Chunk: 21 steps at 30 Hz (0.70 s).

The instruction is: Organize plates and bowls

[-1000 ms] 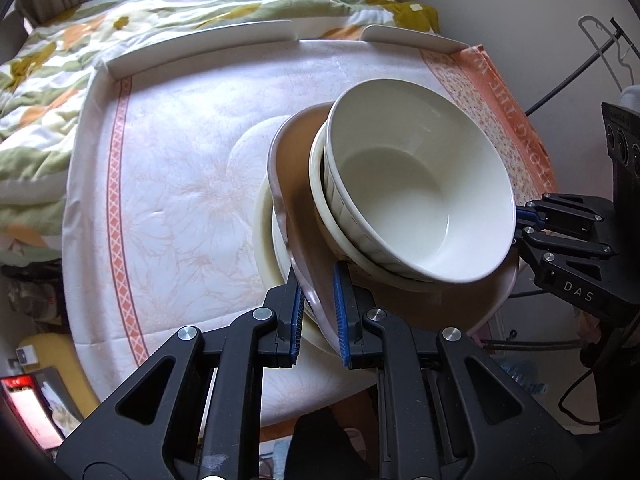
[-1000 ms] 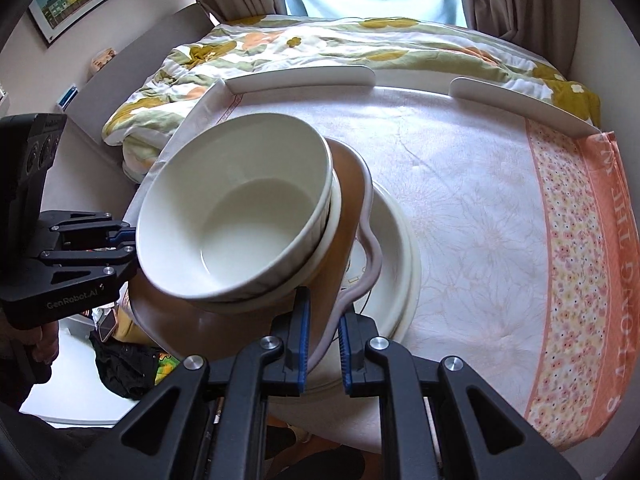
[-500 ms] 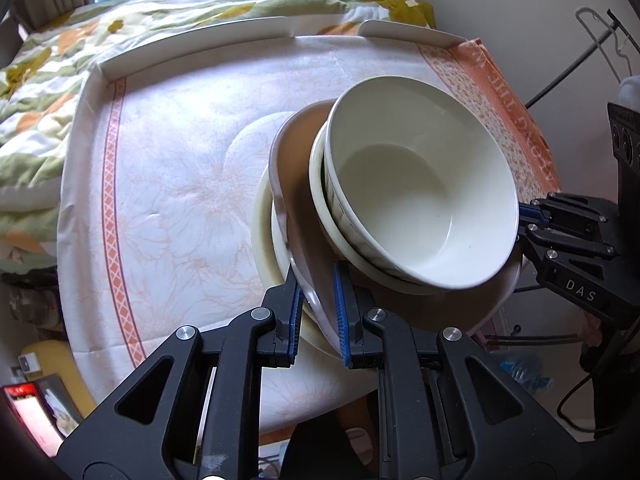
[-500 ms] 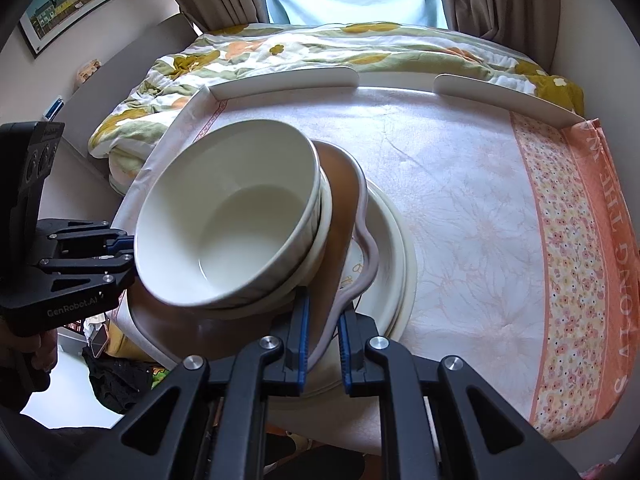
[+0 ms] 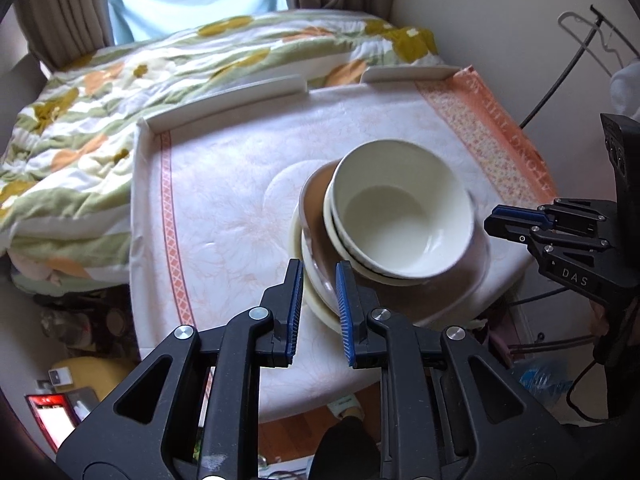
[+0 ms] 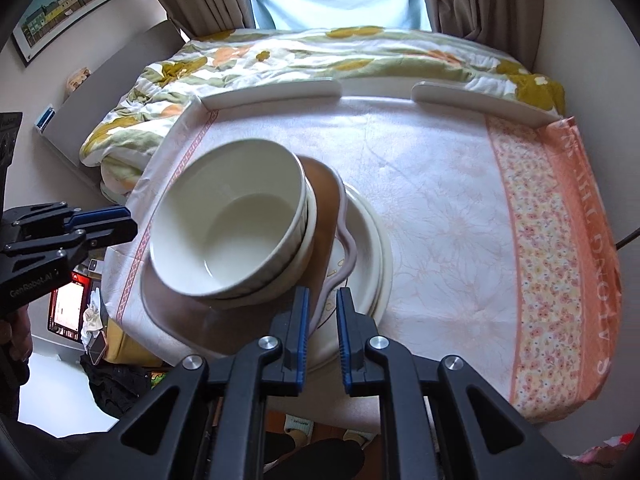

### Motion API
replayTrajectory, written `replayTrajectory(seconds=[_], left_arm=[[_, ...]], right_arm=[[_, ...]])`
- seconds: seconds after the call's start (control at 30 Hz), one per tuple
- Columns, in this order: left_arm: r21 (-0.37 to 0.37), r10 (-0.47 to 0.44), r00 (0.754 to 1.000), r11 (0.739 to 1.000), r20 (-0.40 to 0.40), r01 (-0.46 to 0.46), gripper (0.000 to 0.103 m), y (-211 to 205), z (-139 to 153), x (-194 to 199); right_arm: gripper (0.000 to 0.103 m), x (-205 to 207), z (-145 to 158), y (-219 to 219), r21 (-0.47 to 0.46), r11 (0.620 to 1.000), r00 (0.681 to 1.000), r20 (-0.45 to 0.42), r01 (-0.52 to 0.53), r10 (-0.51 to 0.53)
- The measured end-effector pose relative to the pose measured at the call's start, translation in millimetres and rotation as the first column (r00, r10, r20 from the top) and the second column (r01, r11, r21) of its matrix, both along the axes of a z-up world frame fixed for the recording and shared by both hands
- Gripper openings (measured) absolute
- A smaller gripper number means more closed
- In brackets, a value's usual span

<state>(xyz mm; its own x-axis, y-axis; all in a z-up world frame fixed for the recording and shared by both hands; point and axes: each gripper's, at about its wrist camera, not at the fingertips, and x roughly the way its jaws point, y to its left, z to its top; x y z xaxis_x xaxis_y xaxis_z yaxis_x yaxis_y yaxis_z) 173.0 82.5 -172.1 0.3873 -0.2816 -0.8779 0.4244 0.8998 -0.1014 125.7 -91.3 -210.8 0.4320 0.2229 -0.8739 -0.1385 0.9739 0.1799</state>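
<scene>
"das" stands in pale letters on the right tool; "genrobot.ai" on the left tool. orange lettering on the tablecloth border is not clearly readable.
</scene>
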Motion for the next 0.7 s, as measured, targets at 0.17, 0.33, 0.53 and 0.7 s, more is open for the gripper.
replayTrajectory(seconds=[0.17,0.33,0.53,0.7], left_arm=[[-0.069,0.062,0.974,0.996,0.216,-0.049,0.101,9,54,-41],[-0.16,0.176,0.913,0.979,0.369,-0.124,0.103,21,111,-83],[-0.257,0.331,0.816,0.938,0.473,-0.232,0.103,27,158,-129],[-0.26,0.361,0.764,0.931,0.535,-0.258,0.103,18,181,-156]], right_arm=[[0.021,-29,51,-2,-0.01,0.999,0.991,0.129,0.041,-0.039],[0.103,-63,108,-4,-0.004,0.995,0.952,0.291,0.104,-0.098],[0.103,-95,163,-11,-0.04,0.981,0.886,0.438,0.189,-0.153],[0.103,-122,193,-11,-0.03,0.975,0.834,0.524,0.222,-0.174]])
